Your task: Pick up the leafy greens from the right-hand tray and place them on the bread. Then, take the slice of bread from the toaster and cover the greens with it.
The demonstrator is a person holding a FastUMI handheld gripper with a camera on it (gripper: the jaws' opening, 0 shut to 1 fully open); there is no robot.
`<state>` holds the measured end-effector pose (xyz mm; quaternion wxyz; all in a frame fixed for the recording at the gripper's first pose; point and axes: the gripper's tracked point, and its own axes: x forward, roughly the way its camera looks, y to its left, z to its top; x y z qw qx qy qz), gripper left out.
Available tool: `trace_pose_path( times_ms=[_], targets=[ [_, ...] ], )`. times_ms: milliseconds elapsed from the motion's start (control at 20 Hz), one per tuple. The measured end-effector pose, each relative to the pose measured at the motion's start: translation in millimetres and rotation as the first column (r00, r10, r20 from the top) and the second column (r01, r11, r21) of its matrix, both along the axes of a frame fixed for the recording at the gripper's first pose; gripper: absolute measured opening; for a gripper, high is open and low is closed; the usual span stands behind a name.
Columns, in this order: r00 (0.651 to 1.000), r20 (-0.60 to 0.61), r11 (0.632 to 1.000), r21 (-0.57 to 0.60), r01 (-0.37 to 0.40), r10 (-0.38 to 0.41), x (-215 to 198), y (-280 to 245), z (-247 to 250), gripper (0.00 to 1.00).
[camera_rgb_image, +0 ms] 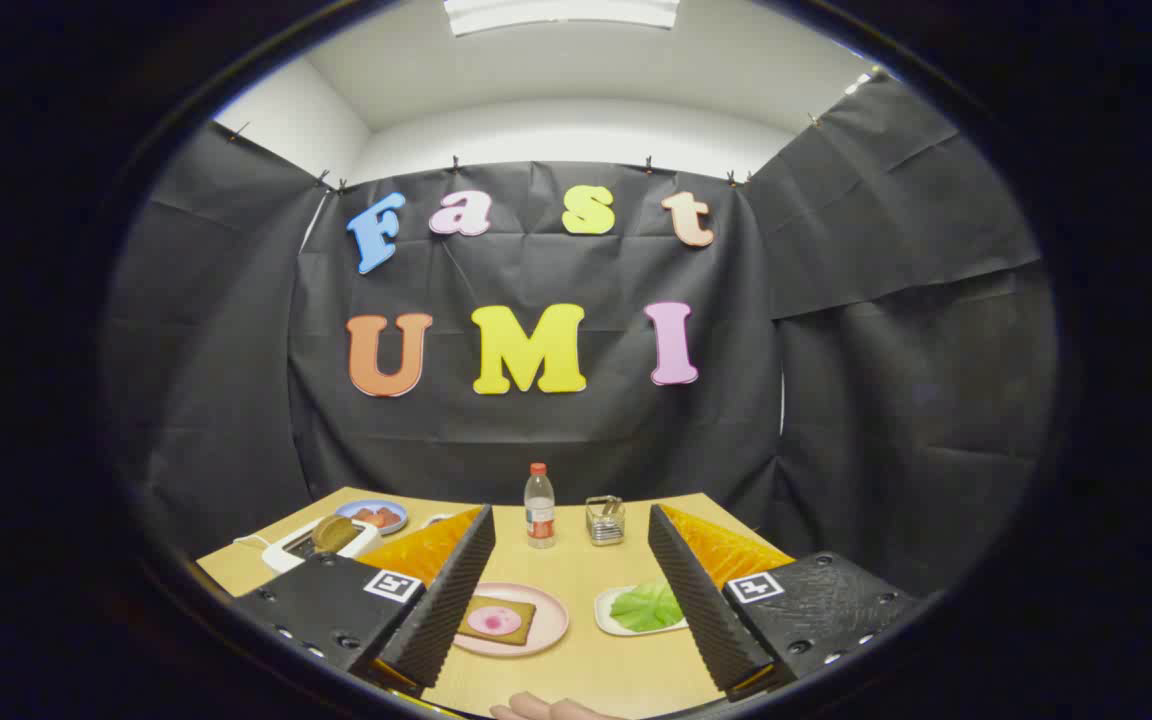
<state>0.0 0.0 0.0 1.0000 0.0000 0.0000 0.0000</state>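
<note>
- The gripper (571, 600) is spread wide and holds nothing. Its two fingers (446, 590) sit low in the frame, one on each side of the food. I think it is open and high up so it can go down to the greens next.
- The leafy greens (648, 606) lie flat on a small white tray (608, 618) in the lower right of the frame, just beside the right finger. Part of the leaf is hidden behind that finger. The leaf looks longer from side to side.
- The bread (496, 620) lies flat on a pink plate (548, 625) in the lower middle, just beside the left finger. It has a pink round slice on top. It waits face up, so the greens can go on it.
- The toaster (311, 545) is in the lower left, beyond the left finger. A slice of bread (334, 532) sticks up out of it, easy to grab later.
- A bottle (539, 506) stands up near the back of the surface (576, 570).
- No step looks done yet.
</note>
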Motion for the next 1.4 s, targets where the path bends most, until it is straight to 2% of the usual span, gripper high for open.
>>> trace_pose_path(
  times_ms=[900, 1100, 1400],
  targets=[
    [0.999, -0.038, 1.0, -0.009, -0.003, 0.003, 14, -12, -8, 0.95],
    [0.996, -0.081, 1.0, -0.012, 0.025, -0.025, 40, -29, -29, 0.95],
    [0.975, -0.206, 0.996, -0.05, 0.077, -0.086, 113, -76, -84, 0.95]
  ],
)
